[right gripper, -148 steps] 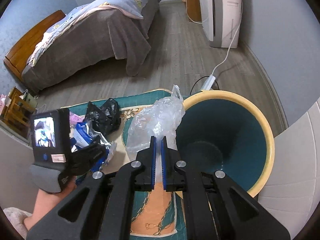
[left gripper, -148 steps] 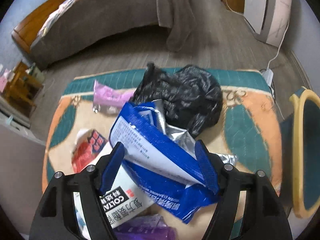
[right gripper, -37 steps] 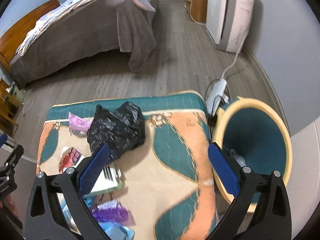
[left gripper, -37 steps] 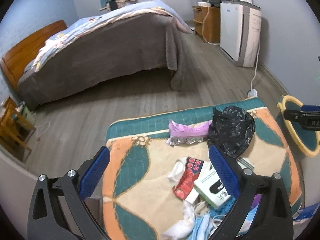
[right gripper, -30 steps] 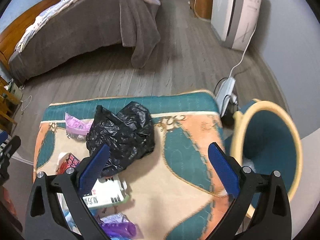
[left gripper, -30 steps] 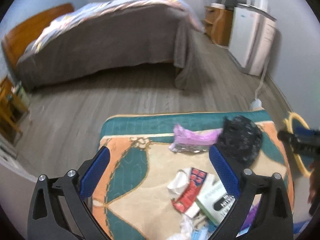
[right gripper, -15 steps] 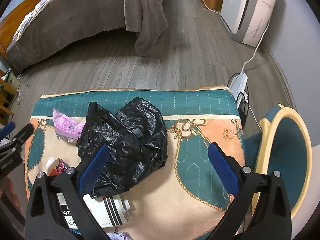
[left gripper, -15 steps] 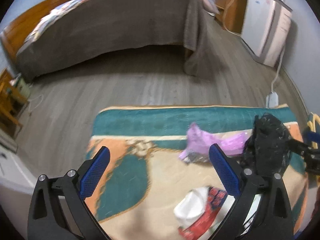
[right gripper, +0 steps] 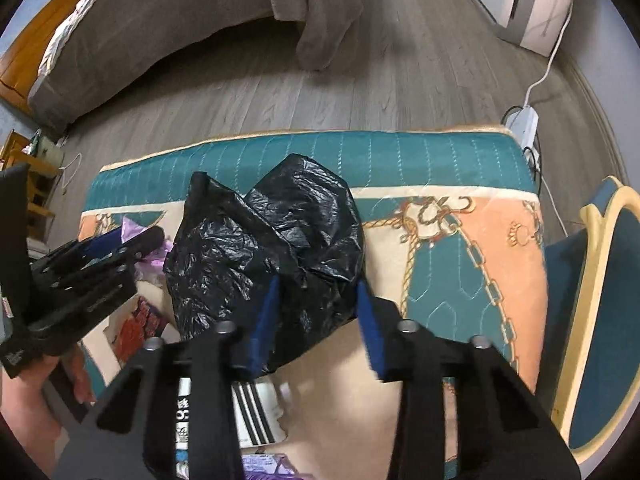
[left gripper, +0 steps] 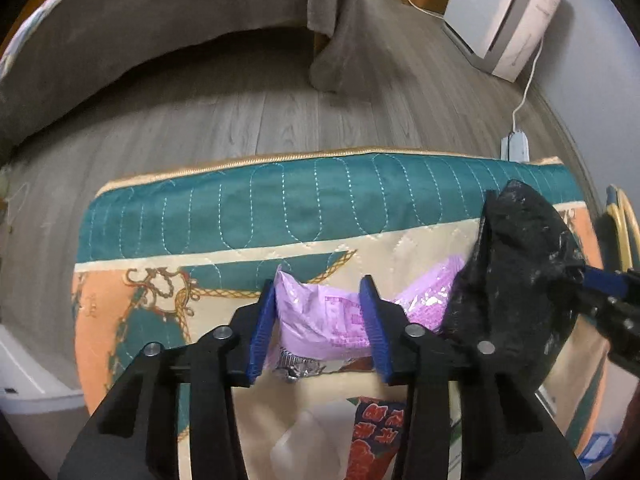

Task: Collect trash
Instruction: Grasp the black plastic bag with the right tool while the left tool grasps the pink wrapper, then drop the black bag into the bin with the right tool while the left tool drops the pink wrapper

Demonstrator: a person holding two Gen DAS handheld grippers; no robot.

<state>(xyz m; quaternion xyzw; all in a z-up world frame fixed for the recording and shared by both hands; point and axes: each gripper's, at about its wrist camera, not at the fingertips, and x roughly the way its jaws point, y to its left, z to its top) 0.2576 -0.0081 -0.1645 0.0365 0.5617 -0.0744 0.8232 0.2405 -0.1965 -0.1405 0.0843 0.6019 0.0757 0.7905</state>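
A purple plastic wrapper [left gripper: 320, 316] lies on the patterned rug [left gripper: 280, 208]. My left gripper [left gripper: 320, 320] is partly closed around it, its blue fingers [left gripper: 264, 328] at both sides of the wrapper. A crumpled black plastic bag [right gripper: 276, 240] lies mid-rug; it also shows in the left wrist view [left gripper: 516, 280]. My right gripper [right gripper: 316, 320] straddles the bag's near edge, jaws partly closed, fingers [right gripper: 266, 320] at its sides. The yellow-rimmed teal trash bin [right gripper: 600, 312] stands at the rug's right edge.
A red printed packet [left gripper: 376, 432], a white tissue pack [right gripper: 252, 408] and other purple wrappers [right gripper: 264, 464] lie near me on the rug. A bed with a grey cover [right gripper: 160, 12], a white appliance [left gripper: 512, 28] and a power strip [right gripper: 520, 120] stand on the wood floor beyond.
Both grippers have dropped toward the rug and narrowed from wide open: the left one around the purple wrapper, the right one around the black bag's edge.
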